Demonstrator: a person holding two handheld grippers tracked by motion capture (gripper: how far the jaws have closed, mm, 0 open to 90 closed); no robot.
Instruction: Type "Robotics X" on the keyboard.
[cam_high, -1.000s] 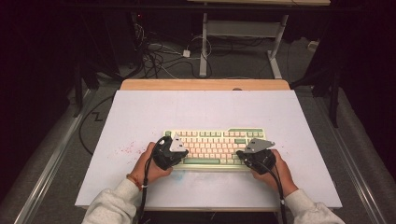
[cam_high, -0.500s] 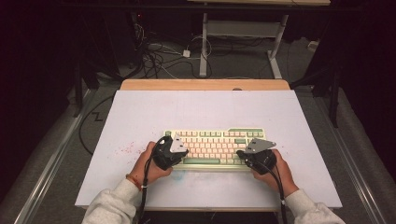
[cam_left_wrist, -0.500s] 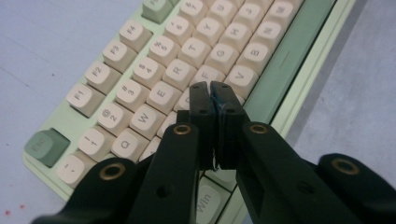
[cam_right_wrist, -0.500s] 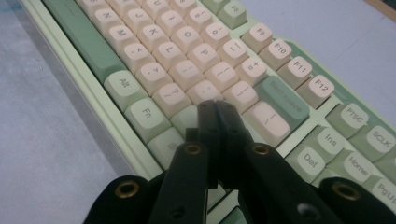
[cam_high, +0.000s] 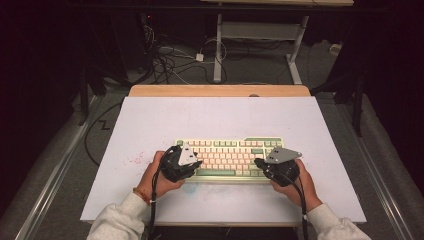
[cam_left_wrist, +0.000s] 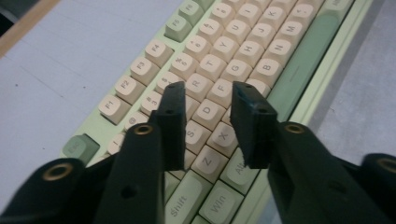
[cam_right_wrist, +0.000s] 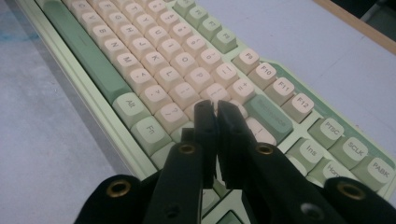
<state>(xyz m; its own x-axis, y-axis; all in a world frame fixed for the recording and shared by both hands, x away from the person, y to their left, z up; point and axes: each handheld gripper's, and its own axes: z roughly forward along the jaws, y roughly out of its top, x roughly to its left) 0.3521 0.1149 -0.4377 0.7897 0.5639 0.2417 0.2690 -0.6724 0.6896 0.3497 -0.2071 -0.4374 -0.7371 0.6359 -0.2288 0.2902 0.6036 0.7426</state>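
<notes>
A pale green keyboard (cam_high: 230, 155) with cream keys lies on the white table, near its front edge. My left gripper (cam_high: 197, 165) hovers over the keyboard's left end. In the left gripper view this gripper (cam_left_wrist: 208, 88) is open; its jaws have just been opening, with a gap above the letter keys (cam_left_wrist: 224, 42) and nothing held between them. My right gripper (cam_high: 257, 162) sits over the keyboard's right end. In the right gripper view it (cam_right_wrist: 215, 105) is shut, jaws almost touching above the keys (cam_right_wrist: 140, 51) near the Enter area, holding nothing.
The white sheet (cam_high: 215, 120) covers the table, with a wooden strip (cam_high: 220, 90) along its far edge. Faint pink marks (cam_high: 132, 161) lie left of the keyboard. Cables (cam_high: 170, 60) and a desk leg (cam_high: 218, 50) stand on the floor beyond.
</notes>
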